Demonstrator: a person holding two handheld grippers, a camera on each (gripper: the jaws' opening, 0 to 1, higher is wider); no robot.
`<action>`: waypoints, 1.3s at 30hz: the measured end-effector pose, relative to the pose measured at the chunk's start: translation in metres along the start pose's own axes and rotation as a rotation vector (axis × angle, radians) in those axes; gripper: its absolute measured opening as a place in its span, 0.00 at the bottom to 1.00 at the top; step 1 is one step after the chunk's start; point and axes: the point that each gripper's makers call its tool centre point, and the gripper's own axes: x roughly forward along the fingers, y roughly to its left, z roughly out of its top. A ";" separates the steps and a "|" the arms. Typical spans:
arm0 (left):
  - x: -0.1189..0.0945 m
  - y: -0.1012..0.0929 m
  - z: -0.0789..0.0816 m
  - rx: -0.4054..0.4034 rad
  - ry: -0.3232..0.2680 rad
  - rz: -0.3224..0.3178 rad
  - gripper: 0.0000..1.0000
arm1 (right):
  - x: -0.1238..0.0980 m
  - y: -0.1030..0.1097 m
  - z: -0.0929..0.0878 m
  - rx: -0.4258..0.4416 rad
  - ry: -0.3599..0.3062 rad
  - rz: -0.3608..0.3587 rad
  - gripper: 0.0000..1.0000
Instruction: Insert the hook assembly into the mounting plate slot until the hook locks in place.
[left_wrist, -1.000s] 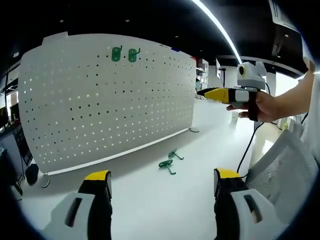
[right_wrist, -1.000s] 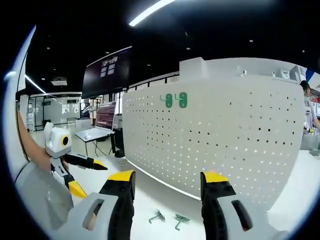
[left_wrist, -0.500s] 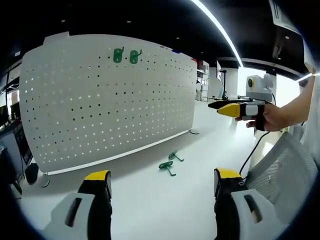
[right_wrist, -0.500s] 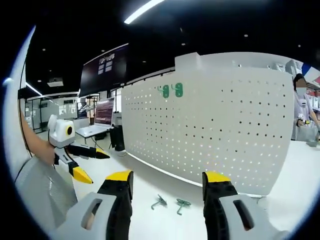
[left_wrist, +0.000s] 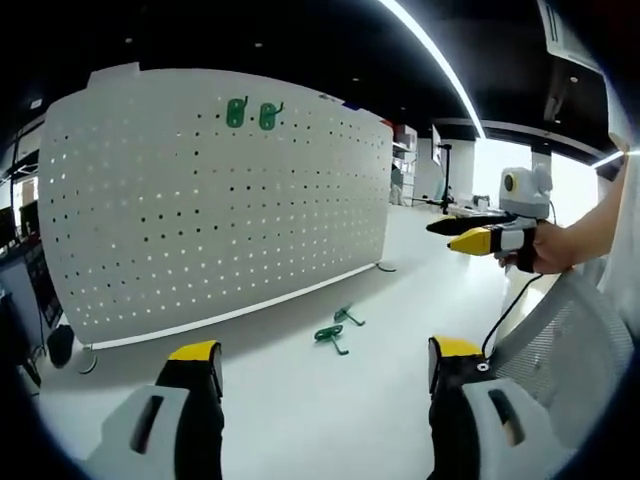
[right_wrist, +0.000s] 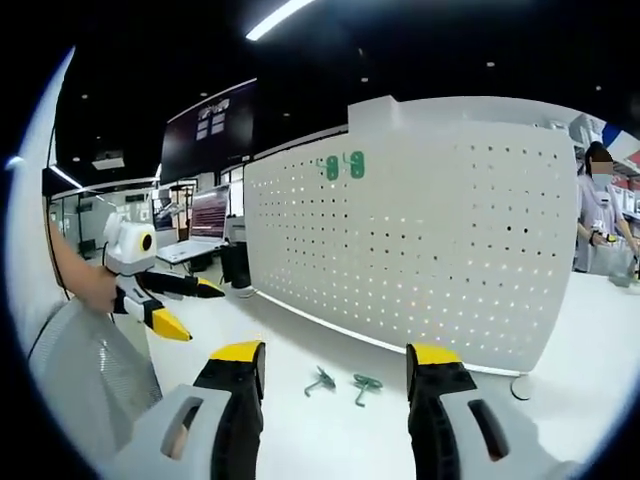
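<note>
The left gripper (left_wrist: 318, 365) is held low over the white table (left_wrist: 300, 400), its two yellow-tipped jaws spread wide with nothing between them. It faces the pegboard (left_wrist: 220, 190), which stands upright on the table on small feet.

The right gripper (right_wrist: 335, 370) is also held low, jaws wide apart and empty, looking at the same pegboard (right_wrist: 420, 230) from the other end. In the left gripper view this right gripper (left_wrist: 462, 233) comes in from the right, raised well above the table and pointing left toward the board, its jaws parted; a hand (left_wrist: 545, 250) grips it with the forearm reaching in from the right edge. In the right gripper view the left gripper (right_wrist: 185, 305) enters from the left, jaws parted and pointing right, held by a hand (right_wrist: 95, 290) above a grey mesh chair back (right_wrist: 90, 390).

Two green hooks (left_wrist: 336, 328) lie loose on the table in front of the board, close together, apart from both grippers; in the right gripper view they (right_wrist: 343, 382) sit between that gripper's jaws, farther off. Whether the two touch is hard to tell. Two more green hooks (left_wrist: 251, 111) hang side by side near the board's top edge (right_wrist: 342, 166).

A person (right_wrist: 600, 215) stands beyond the board's far end.
</note>
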 end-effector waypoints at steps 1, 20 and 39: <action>0.000 0.000 0.000 -0.001 0.000 0.001 0.87 | 0.000 -0.002 -0.003 -0.002 0.008 -0.003 0.55; 0.001 0.001 0.000 -0.006 0.001 0.004 0.87 | 0.004 0.000 -0.042 0.031 0.173 0.006 0.57; 0.001 0.005 -0.002 -0.025 0.008 0.011 0.86 | 0.003 0.004 -0.079 0.058 0.337 0.023 0.57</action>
